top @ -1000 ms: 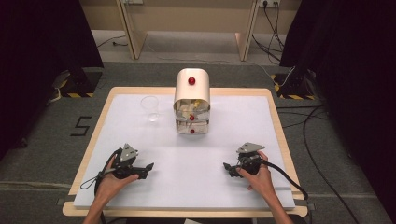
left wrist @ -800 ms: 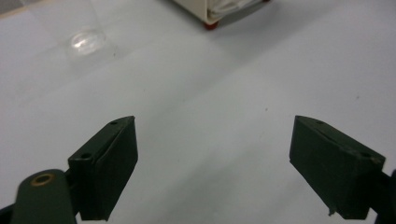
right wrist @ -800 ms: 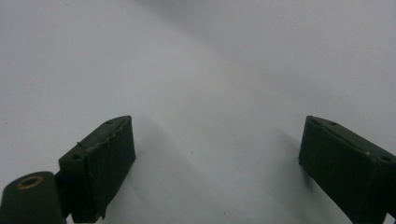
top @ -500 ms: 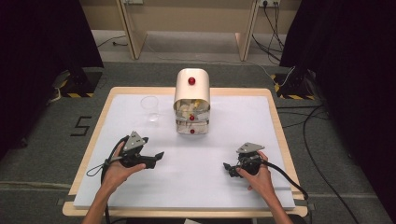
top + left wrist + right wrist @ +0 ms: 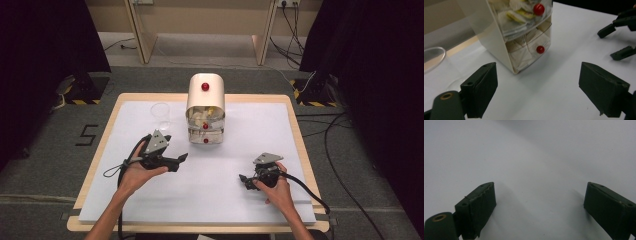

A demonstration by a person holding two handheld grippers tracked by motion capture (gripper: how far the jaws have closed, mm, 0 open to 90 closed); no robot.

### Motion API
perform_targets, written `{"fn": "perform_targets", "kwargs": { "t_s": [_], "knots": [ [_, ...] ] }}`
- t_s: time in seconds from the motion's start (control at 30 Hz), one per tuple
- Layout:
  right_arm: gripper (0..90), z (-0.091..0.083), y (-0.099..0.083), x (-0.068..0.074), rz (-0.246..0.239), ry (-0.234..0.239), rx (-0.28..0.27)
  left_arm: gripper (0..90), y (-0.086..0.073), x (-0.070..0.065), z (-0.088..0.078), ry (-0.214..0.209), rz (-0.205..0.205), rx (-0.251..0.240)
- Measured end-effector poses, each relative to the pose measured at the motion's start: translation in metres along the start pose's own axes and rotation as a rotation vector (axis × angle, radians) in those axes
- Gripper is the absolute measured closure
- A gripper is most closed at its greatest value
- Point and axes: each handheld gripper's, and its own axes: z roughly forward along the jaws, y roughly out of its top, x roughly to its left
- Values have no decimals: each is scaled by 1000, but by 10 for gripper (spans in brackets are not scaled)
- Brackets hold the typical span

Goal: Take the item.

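A small cream drawer cabinet (image 5: pixel 205 107) with red knobs stands at the back middle of the white table (image 5: pixel 210 200). Its clear drawers hold paper packets. My left gripper (image 5: pixel 179 162) is raised over the table, left and front of the cabinet, open and holding nothing. In the left gripper view the cabinet (image 5: pixel 519 32) rises just beyond the jaws of my left gripper (image 5: pixel 540 85), and the lower red knob (image 5: pixel 540 49) faces me. My right gripper (image 5: pixel 244 181) rests at the front right, open. In the right gripper view, bare table lies between the wide-apart jaws of my right gripper (image 5: pixel 540 202).
A clear cup (image 5: pixel 160 114) stands to the left of the cabinet, and its rim shows at the left edge of the left gripper view (image 5: pixel 434 57). Cables trail from both grippers. The table's wooden edge (image 5: pixel 300 145) borders the white sheet.
My left gripper has lifted and moved forward and right, toward the cabinet. The right gripper has stayed where it was.
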Motion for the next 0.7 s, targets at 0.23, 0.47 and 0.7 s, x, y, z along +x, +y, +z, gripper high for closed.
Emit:
{"fn": "perform_targets", "kwargs": {
  "t_s": [0.23, 0.47, 0.7],
  "knots": [
    [109, 0, 0, 0, 0, -1, 0, 152, 15, -3, 13, -6, 36, -8],
    [109, 0, 0, 0, 3, 1, 0, 160, 35, -4, 24, -20, 34, -57],
    [109, 0, 0, 0, 0, 0, 0, 165, 57, -10, 36, -42, 76, -63]
  ]
}}
